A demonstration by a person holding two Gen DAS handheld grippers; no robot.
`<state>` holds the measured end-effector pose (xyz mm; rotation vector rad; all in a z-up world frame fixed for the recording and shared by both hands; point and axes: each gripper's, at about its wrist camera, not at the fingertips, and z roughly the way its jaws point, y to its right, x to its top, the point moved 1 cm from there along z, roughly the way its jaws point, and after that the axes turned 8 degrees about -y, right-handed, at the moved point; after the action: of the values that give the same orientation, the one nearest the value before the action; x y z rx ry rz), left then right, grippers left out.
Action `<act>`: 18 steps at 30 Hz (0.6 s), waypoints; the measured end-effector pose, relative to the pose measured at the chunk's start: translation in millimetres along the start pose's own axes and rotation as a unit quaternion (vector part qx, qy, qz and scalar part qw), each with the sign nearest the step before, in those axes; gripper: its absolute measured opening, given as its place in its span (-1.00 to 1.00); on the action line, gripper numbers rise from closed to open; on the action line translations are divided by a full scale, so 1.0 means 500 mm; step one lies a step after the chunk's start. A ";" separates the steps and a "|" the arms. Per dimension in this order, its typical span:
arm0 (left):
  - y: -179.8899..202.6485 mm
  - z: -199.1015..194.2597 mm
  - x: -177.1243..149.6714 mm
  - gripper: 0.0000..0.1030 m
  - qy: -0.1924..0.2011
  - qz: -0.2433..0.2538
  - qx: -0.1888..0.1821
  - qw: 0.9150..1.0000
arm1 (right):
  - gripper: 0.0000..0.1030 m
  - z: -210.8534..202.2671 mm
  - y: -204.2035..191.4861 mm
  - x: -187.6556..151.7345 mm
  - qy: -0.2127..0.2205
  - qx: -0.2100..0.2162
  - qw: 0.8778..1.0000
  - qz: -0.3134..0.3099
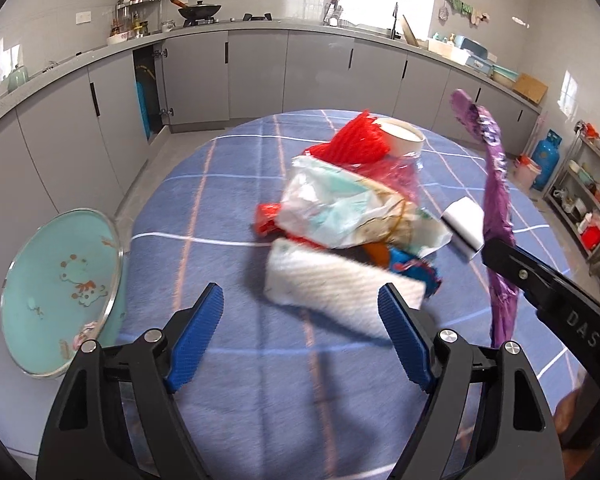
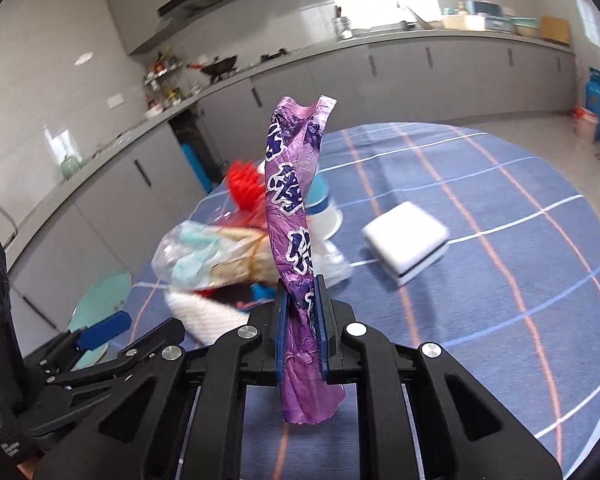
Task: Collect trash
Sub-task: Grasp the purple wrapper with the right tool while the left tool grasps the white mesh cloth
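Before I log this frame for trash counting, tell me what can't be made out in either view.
- Left wrist view: trash pile is motion-blurred; items under the white plastic bag can't be identified.
- Right wrist view: the purple wrapper, clamped in the right claw, hides the pile's middle and most of the cup.
- Left wrist view: teal bin shows only its inside; its base is out of sight.
- Wrapper print is unreadable.

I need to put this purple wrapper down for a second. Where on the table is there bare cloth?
Bare cloth lies on the tablecloth right of and beyond the white box, and between the trash pile and the left gripper. The middle, around the pile and the paper cup, is crowded.
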<state>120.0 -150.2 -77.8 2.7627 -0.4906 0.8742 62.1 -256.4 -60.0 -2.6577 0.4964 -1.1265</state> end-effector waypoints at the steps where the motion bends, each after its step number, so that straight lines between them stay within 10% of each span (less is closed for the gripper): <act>1: 0.008 0.009 0.005 0.51 -0.004 -0.005 -0.001 1.000 | -0.74 -0.004 0.007 -0.001 0.005 -0.006 1.000 0.005; 10: 0.027 0.068 0.032 0.48 -0.036 -0.072 -0.008 0.997 | -0.74 0.001 0.050 -0.012 0.007 -0.028 0.999 0.037; 18: 0.029 0.098 0.012 -0.31 -0.066 -0.047 -0.036 0.996 | -0.74 0.002 0.043 -0.012 0.006 -0.023 0.999 0.037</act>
<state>144.7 -179.3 -112.3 2.7637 -0.4017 0.6426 54.5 -273.7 -71.4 -2.6496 0.6264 -1.1225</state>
